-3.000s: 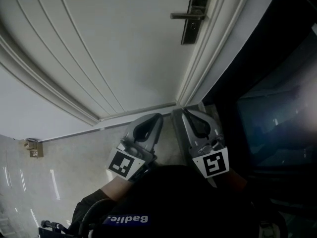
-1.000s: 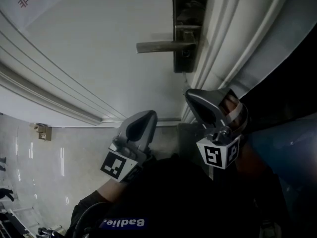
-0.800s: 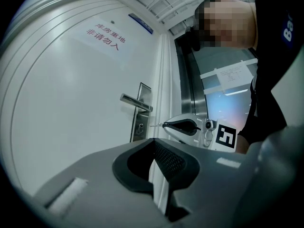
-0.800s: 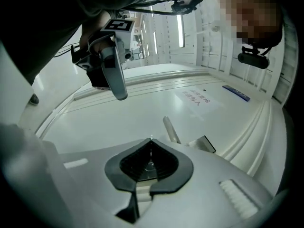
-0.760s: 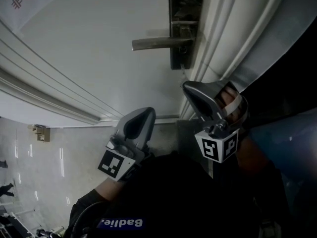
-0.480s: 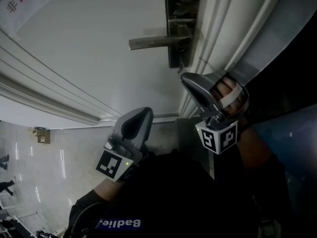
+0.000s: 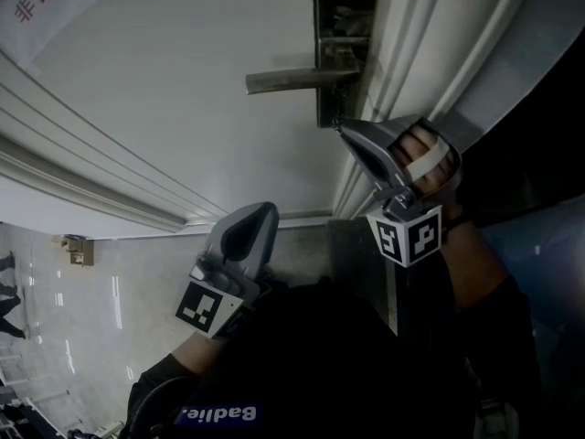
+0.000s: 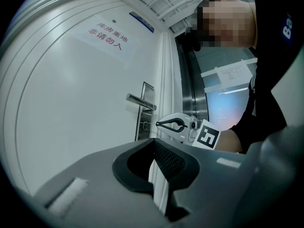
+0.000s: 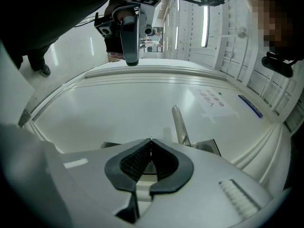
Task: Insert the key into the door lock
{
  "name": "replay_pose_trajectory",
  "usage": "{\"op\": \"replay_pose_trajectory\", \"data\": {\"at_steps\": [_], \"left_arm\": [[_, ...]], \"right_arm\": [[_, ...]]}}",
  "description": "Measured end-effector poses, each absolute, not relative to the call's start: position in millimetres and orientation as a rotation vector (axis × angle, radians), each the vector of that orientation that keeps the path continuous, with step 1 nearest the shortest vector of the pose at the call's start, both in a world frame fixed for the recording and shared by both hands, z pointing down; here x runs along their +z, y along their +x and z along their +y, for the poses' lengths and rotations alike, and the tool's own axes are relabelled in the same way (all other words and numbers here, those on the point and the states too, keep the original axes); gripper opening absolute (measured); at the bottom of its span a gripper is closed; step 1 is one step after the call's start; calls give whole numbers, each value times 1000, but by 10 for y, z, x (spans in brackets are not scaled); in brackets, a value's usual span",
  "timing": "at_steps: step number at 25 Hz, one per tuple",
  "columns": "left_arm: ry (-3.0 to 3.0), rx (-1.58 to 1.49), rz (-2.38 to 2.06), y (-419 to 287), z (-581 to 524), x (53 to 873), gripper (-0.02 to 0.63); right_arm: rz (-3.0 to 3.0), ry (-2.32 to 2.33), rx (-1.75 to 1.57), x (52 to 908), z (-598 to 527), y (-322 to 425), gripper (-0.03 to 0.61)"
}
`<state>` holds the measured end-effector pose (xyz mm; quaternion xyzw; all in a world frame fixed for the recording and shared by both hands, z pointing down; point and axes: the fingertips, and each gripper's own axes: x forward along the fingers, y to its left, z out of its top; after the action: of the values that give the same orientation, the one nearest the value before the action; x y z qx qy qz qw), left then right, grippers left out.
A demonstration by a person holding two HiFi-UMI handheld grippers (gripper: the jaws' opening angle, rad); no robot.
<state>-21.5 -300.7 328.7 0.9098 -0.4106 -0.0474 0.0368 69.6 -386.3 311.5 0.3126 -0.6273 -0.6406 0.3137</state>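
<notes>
Right hand-held gripper point(image 7: 344, 130) is pinching the key point(image 9: 151, 143), just a thin sliver edge-on between its tips, and it's nosed right up to the bottom of the lock plate point(image 7: 345, 26), under the lever handle point(image 7: 292, 81). Whether the key touches the keyhole, can't tell. Left hand-held gripper point(image 7: 268, 210) hangs lower by the door point(image 7: 183, 90), pressed together on nothing.

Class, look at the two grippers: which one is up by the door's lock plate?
The right gripper: its tip is at the lock plate's lower end, shut on a thin key. The left gripper hangs lower, away from it.
</notes>
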Motion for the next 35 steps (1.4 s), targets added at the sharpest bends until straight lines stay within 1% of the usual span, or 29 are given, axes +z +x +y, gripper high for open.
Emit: {"op": "replay_pose_trajectory", "data": {"at_steps": [28,35], "left_arm": [[2858,-195,-1228,-39,-3022,3021,20],[2848,-155,-1217,18,-2965,3111,20]], "right_arm": [[-1633,772,-1715,3171,-3988,741,11],[-1615,764,-1754,3193,-4040,753,11]]}}
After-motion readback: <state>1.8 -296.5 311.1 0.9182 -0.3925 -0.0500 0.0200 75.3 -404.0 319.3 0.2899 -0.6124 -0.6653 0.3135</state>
